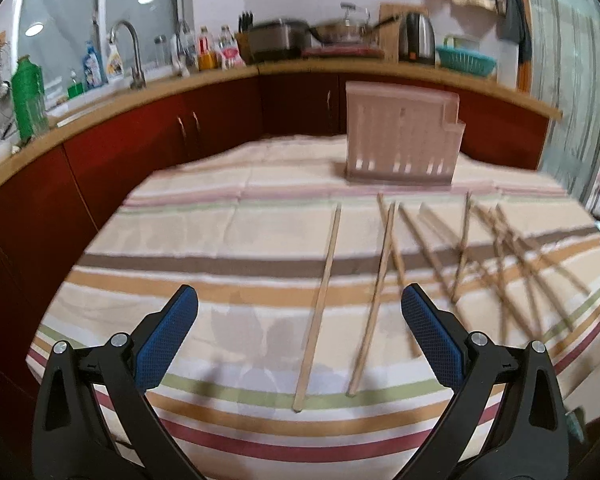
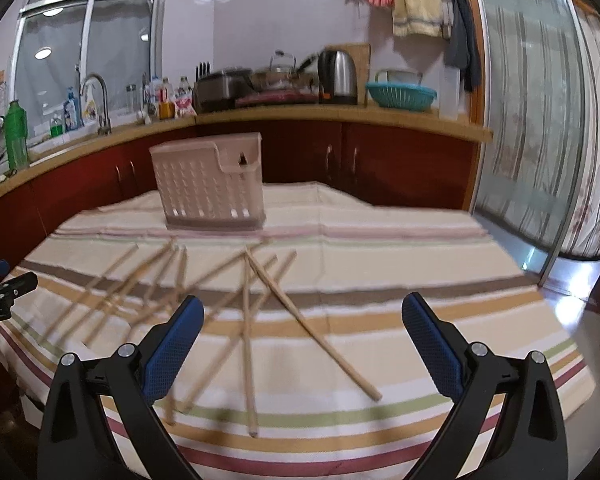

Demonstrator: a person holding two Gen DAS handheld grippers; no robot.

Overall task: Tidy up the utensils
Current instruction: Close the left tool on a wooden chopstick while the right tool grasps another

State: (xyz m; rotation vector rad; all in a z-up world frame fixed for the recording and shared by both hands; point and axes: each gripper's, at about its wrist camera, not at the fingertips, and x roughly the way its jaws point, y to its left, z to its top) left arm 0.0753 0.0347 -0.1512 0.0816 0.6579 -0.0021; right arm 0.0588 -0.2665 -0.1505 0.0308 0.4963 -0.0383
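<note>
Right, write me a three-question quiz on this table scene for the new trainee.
1. True or false: the left tongs are shut on a chopstick.
2. Where does the pink holder stand relative to the chopsticks? A) behind them, farther from both tongs B) among them C) on the counter
3. Fill in: the chopsticks lie loose on a ______ tablecloth.

Key:
1. False: both the left tongs and the right tongs are open and empty.
2. A
3. Striped

Scattered chopsticks (image 2: 244, 320) clutter the cloth before the holder (image 2: 210, 184); right side bare.
</note>
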